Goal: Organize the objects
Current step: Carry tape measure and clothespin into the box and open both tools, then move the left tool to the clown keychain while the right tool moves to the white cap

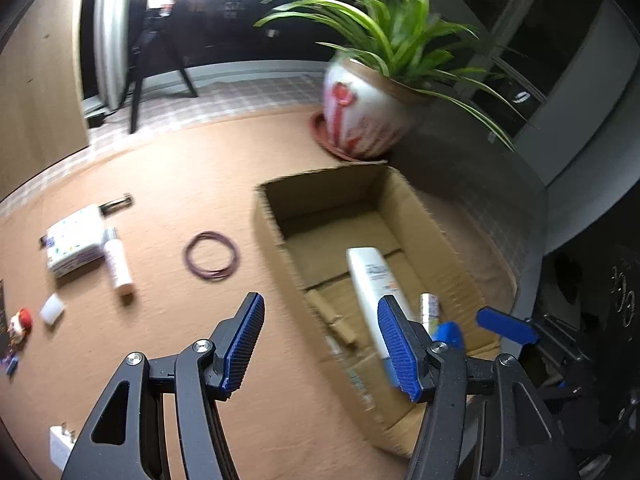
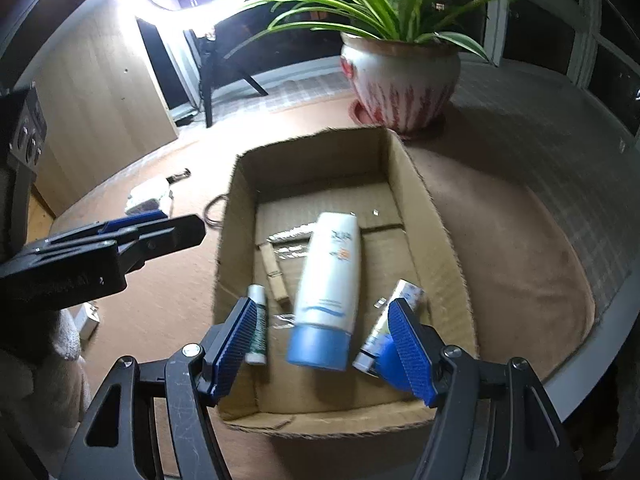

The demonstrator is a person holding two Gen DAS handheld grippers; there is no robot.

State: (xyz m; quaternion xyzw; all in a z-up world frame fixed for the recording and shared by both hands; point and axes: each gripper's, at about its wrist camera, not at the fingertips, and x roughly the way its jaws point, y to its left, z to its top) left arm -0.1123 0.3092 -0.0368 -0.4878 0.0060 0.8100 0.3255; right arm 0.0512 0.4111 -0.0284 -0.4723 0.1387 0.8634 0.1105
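An open cardboard box (image 2: 432,216) stands on the tan mat; it also shows in the left wrist view (image 1: 272,232). Inside lie a white bottle with a blue cap (image 2: 328,284), a small white tube (image 2: 256,324), a wooden clothespin (image 2: 276,272) and a patterned tube (image 2: 396,320). My right gripper (image 2: 324,348) is open above the box's near end, with the bottle blurred between the jaws and not gripped. My left gripper (image 1: 320,344) is open and empty over the box's left wall. The bottle (image 1: 372,280) shows there too.
On the mat left of the box lie a purple ring of bands (image 1: 212,256), a patterned white pack (image 1: 74,240), a white-pink tube (image 1: 118,264), a small white cup (image 1: 52,308), a red toy (image 1: 20,324) and a white plug (image 1: 60,448). A potted plant (image 1: 364,116) stands behind the box.
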